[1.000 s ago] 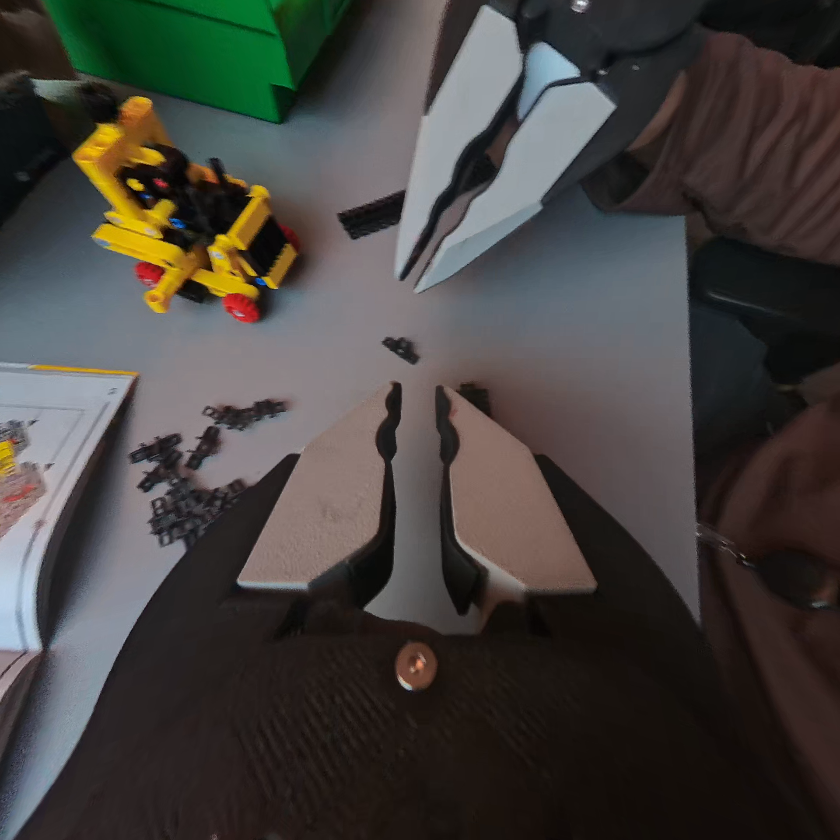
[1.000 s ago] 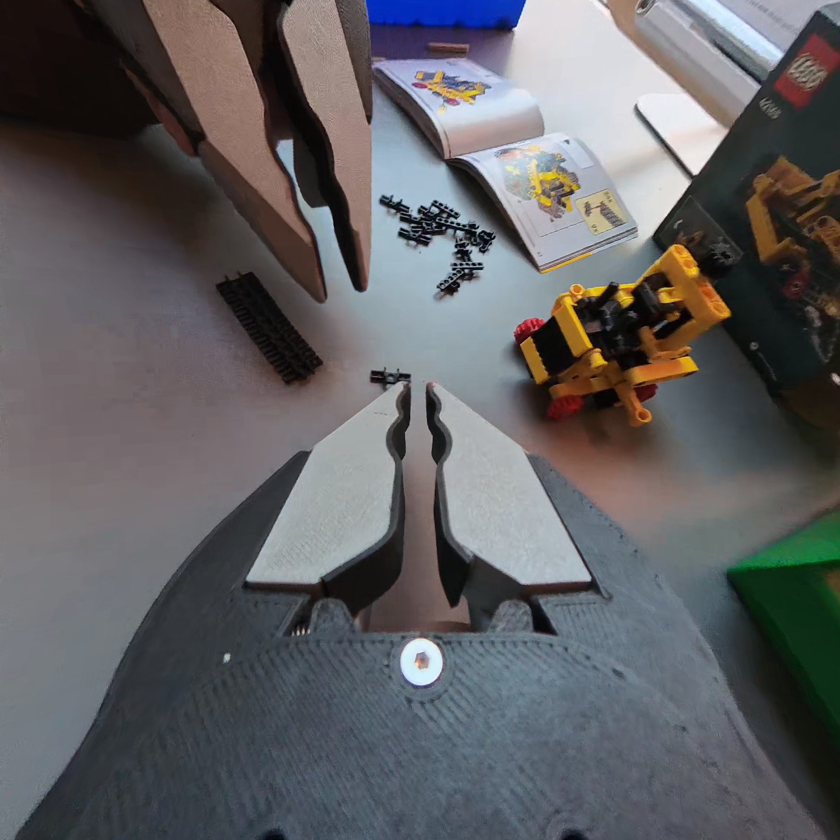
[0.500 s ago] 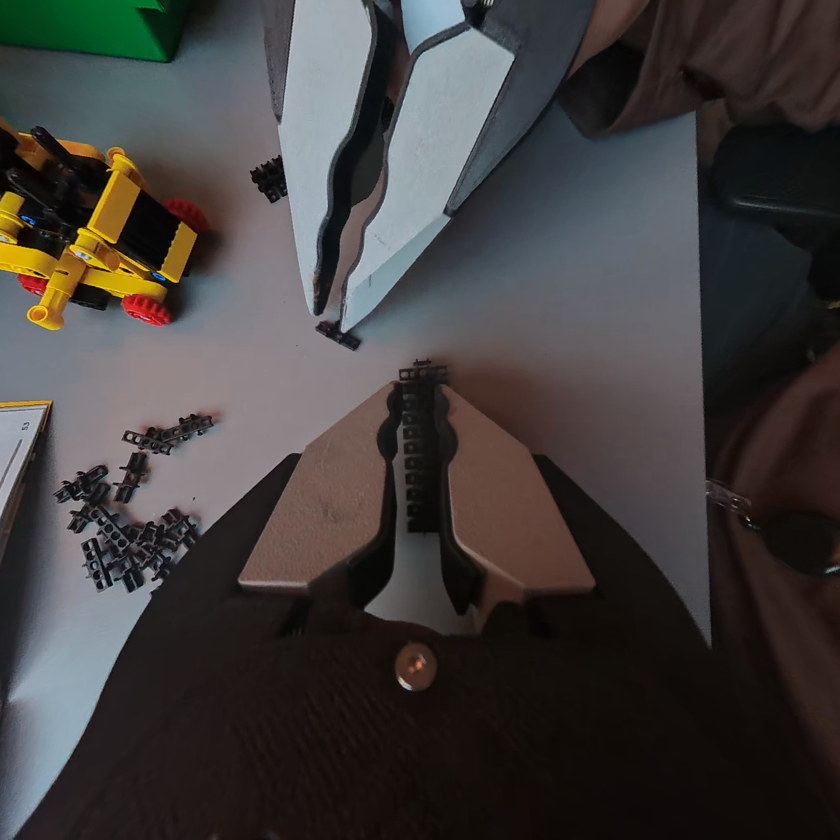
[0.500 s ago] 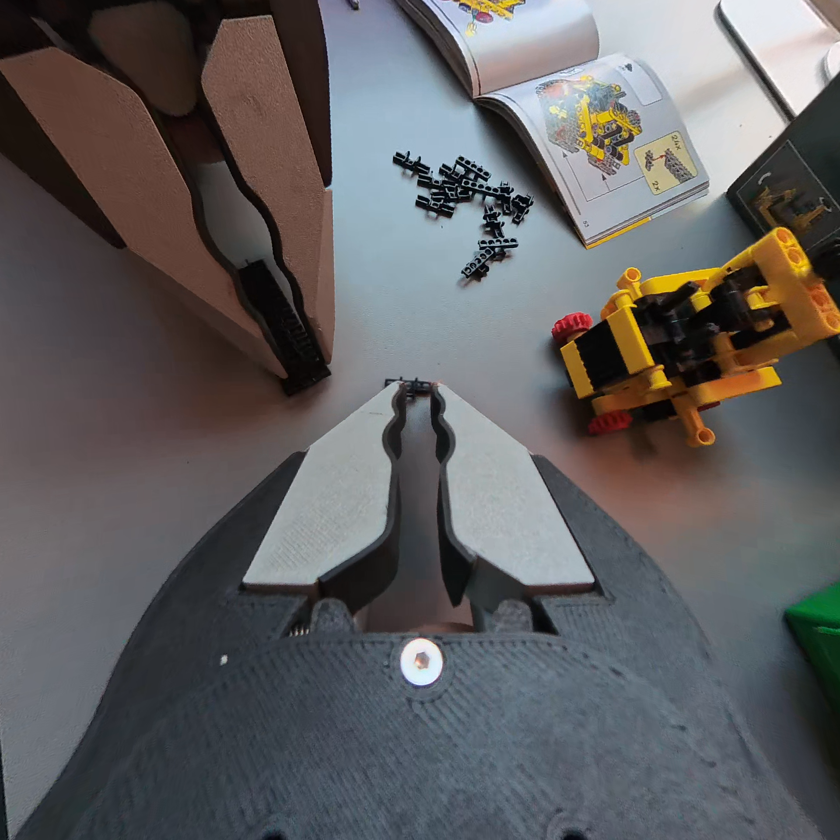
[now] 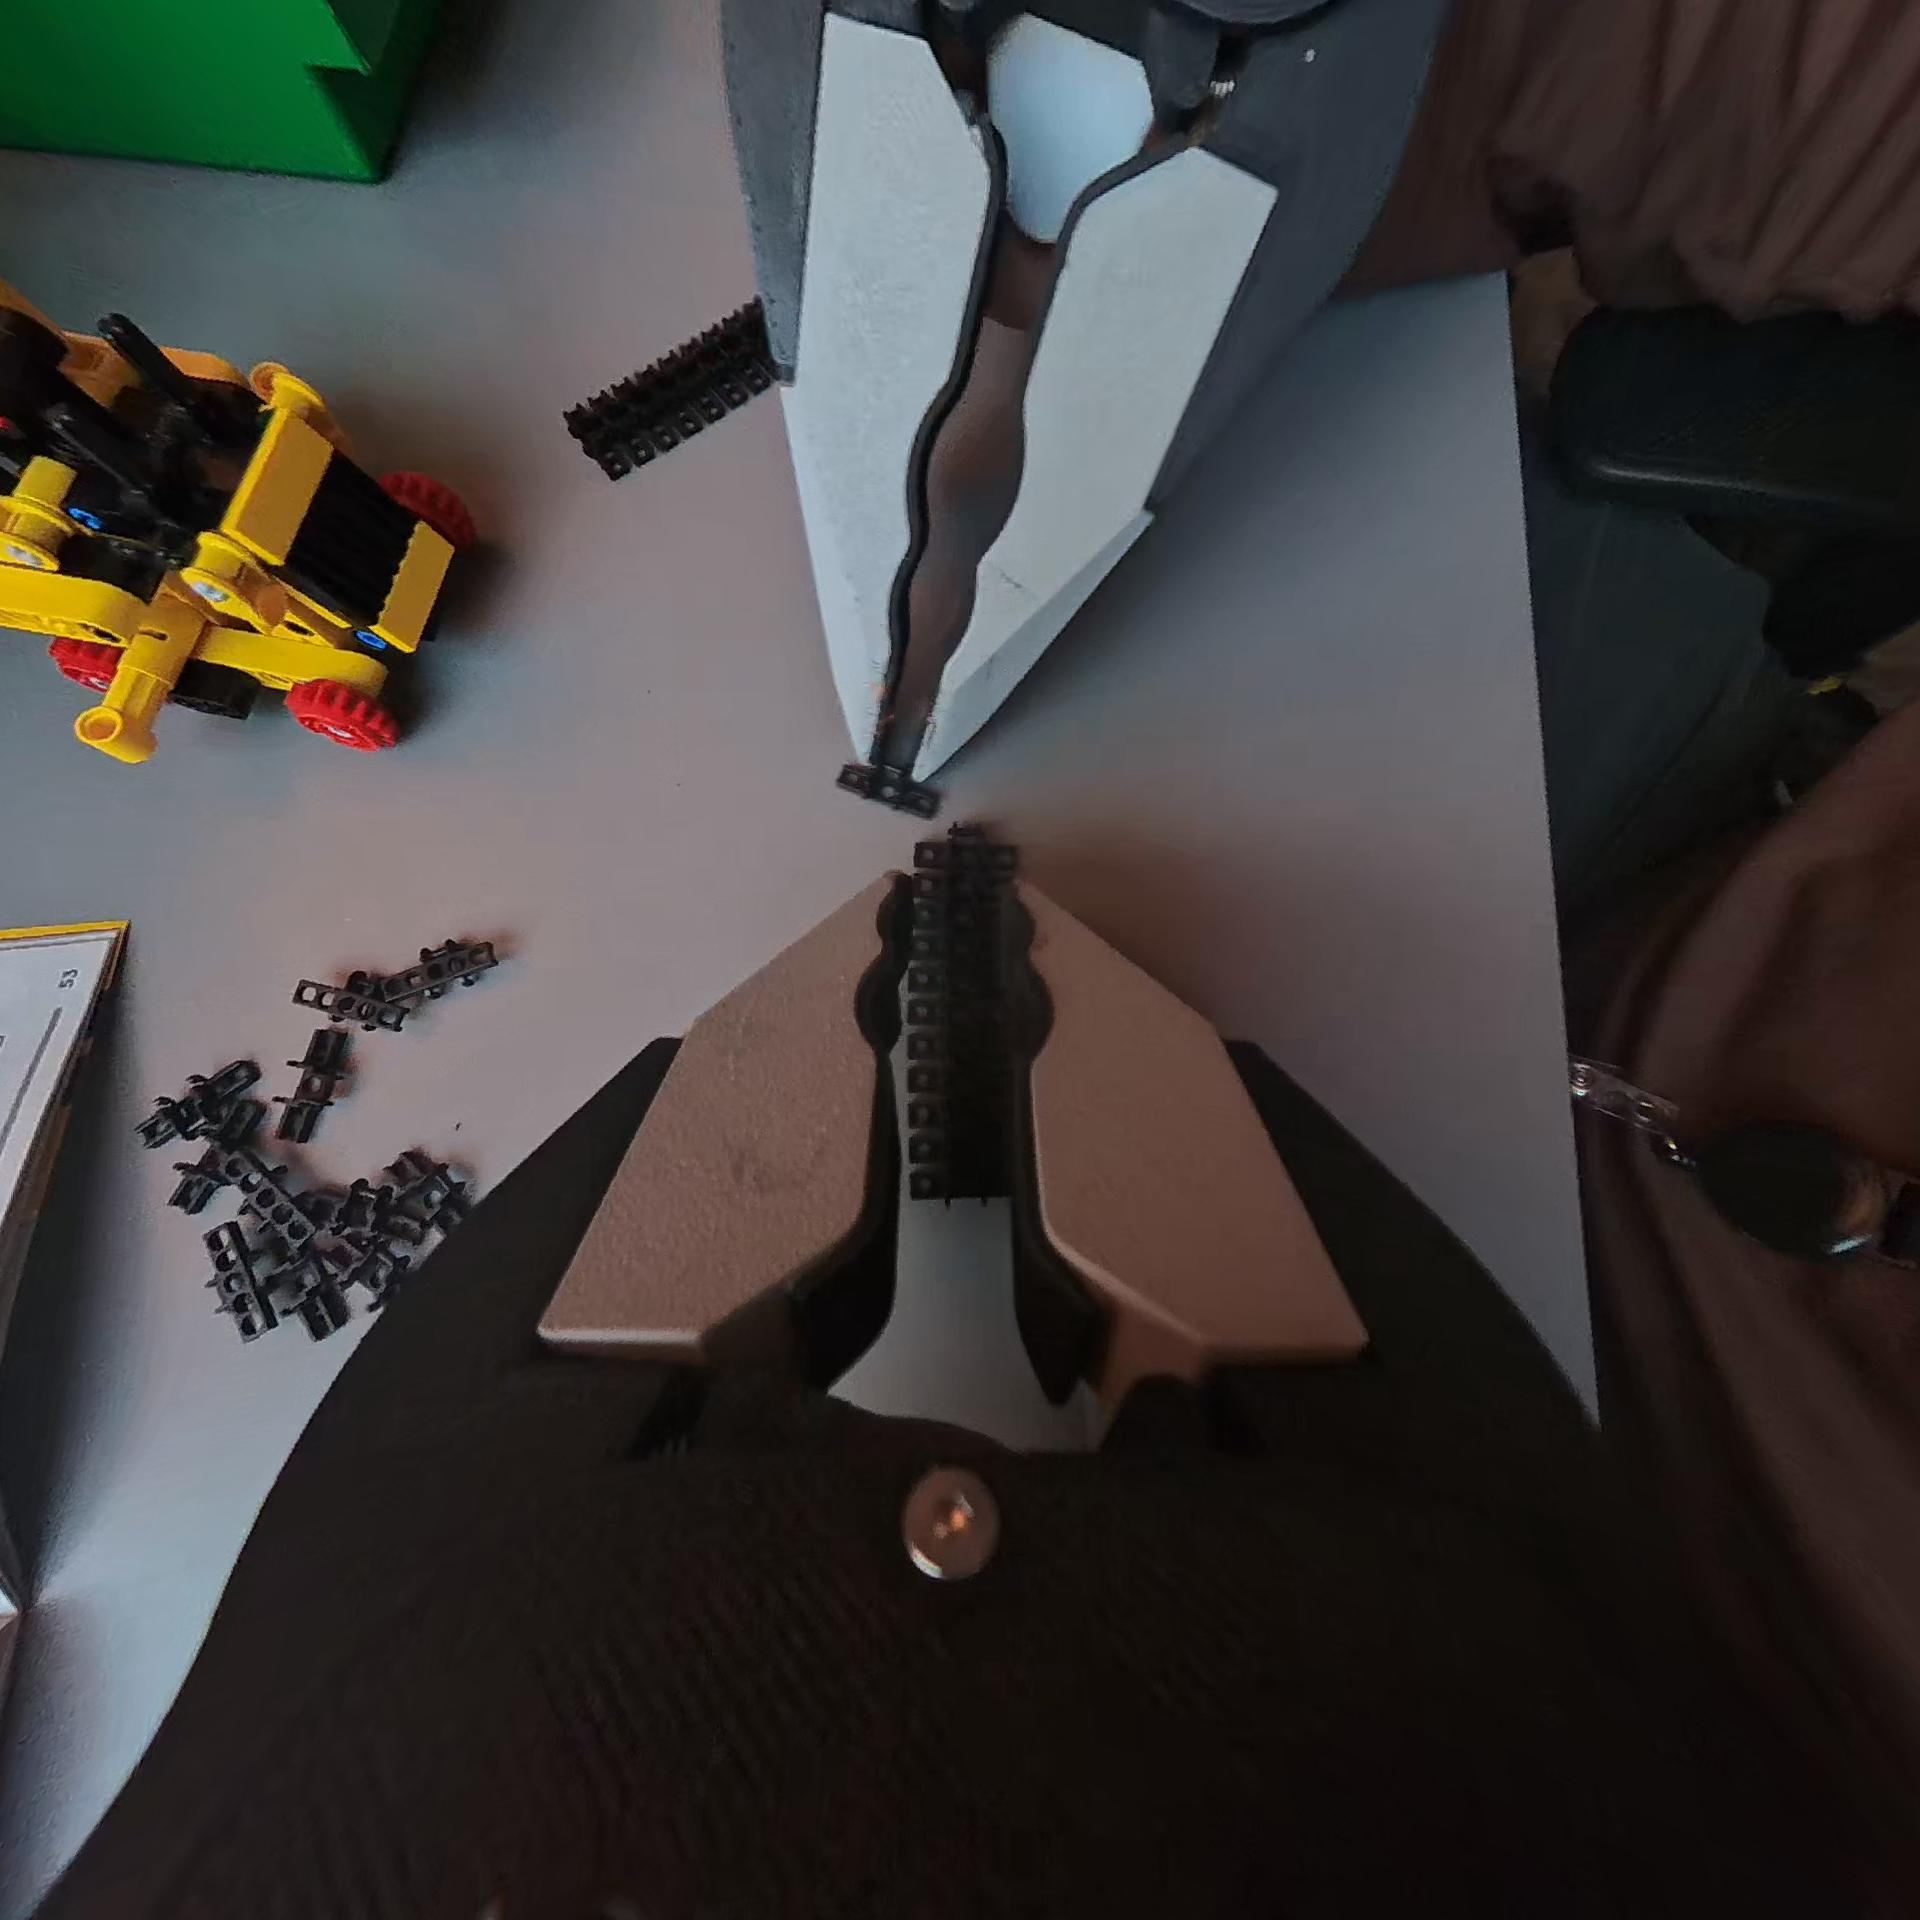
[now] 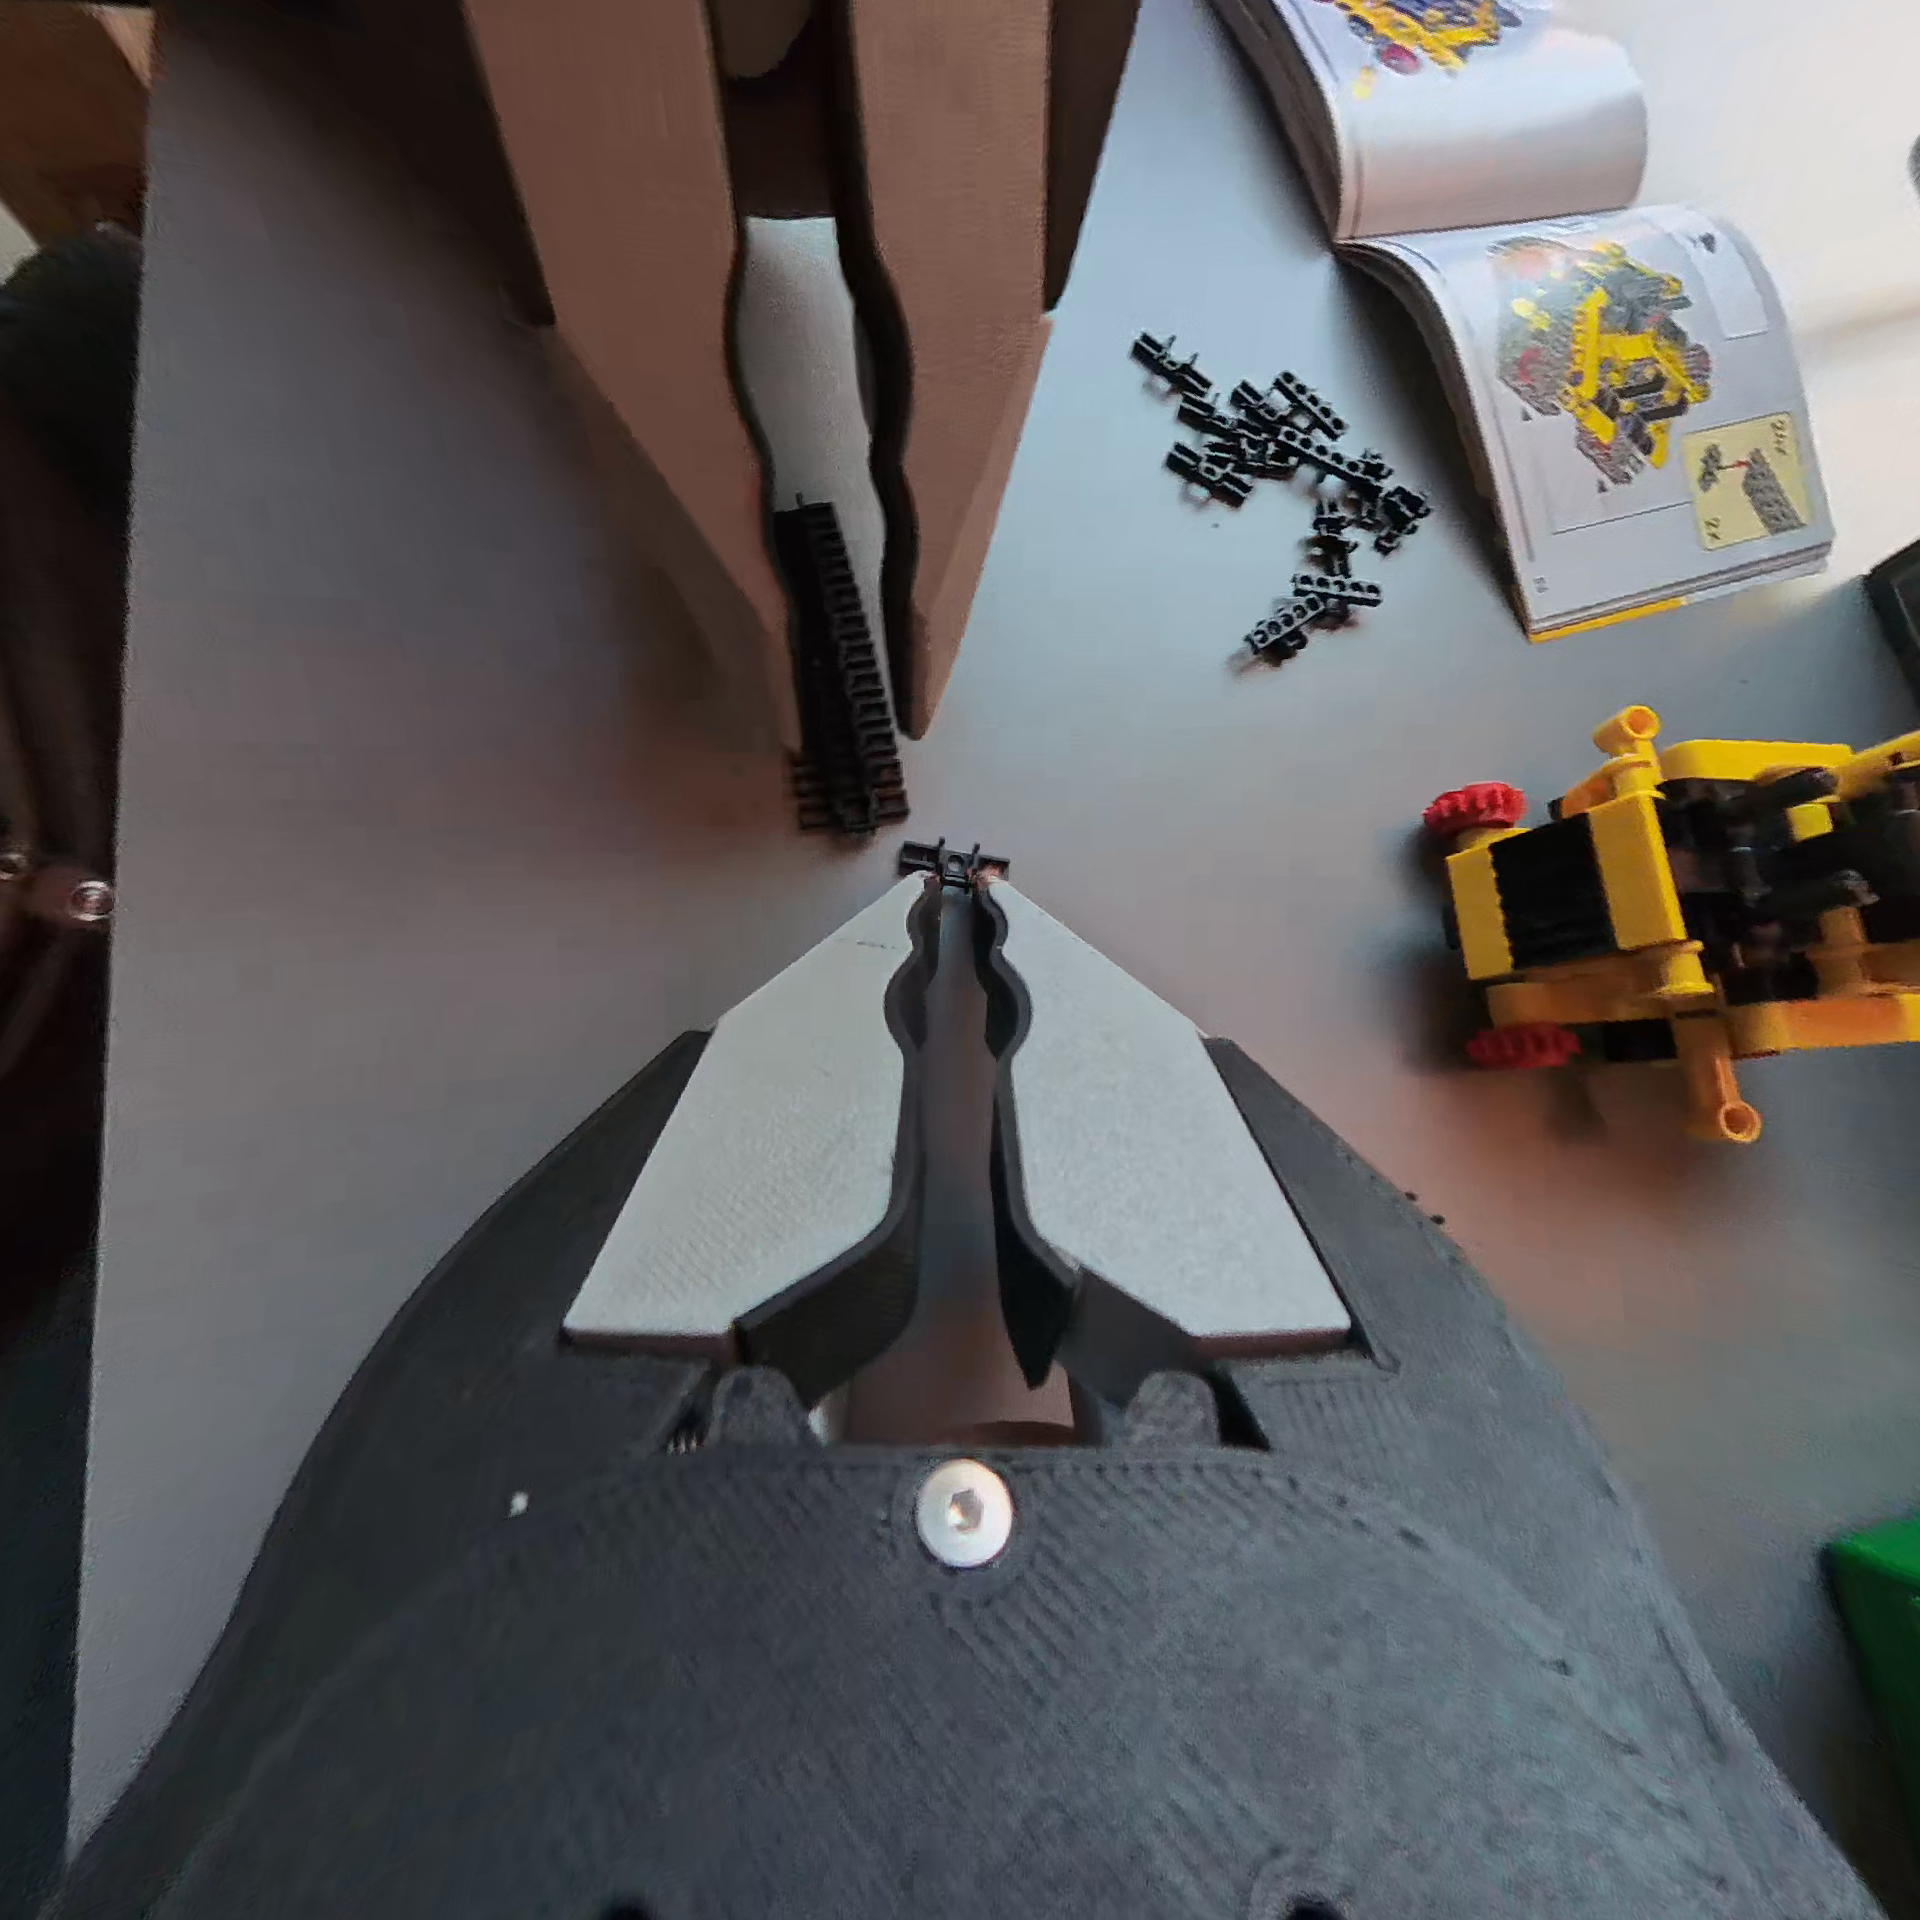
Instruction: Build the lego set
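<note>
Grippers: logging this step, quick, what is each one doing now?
Left gripper: closed on the black track strip.
Right gripper: closed on a single black track link.

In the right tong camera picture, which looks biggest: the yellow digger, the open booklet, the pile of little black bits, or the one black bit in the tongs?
Largest to smallest, as they look:
1. open booklet and yellow digger: too alike to rank, both cut off by the edge
2. pile of little black bits
3. one black bit pinched in the right tongs
</note>
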